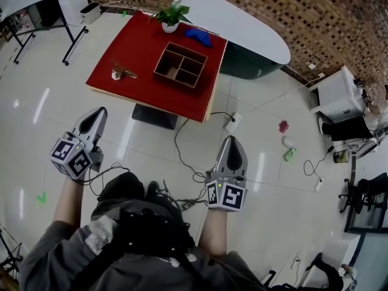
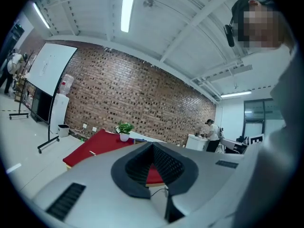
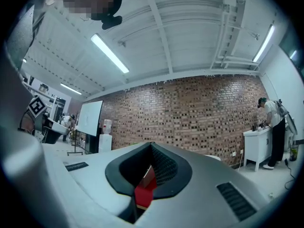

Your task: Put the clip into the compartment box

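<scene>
The small brass-coloured clip (image 1: 123, 73) lies on the left part of the red table (image 1: 145, 47). The brown wooden compartment box (image 1: 174, 80) stands on the same table, to the clip's right, with nothing that I can see in its sections. Both grippers hang over the floor, well short of the table and close to the person's body. My left gripper (image 1: 95, 119) is shut with nothing in it. My right gripper (image 1: 233, 143) also has its jaws together and holds nothing. In the left gripper view the red table (image 2: 95, 144) shows far ahead beyond the left gripper (image 2: 153, 147).
A potted plant (image 1: 171, 16) and a blue object (image 1: 199, 37) sit at the table's far edge. A white oval table (image 1: 242, 23) stands behind it. A black cable (image 1: 182, 144) and a power strip (image 1: 232, 122) lie on the tiled floor between me and the table.
</scene>
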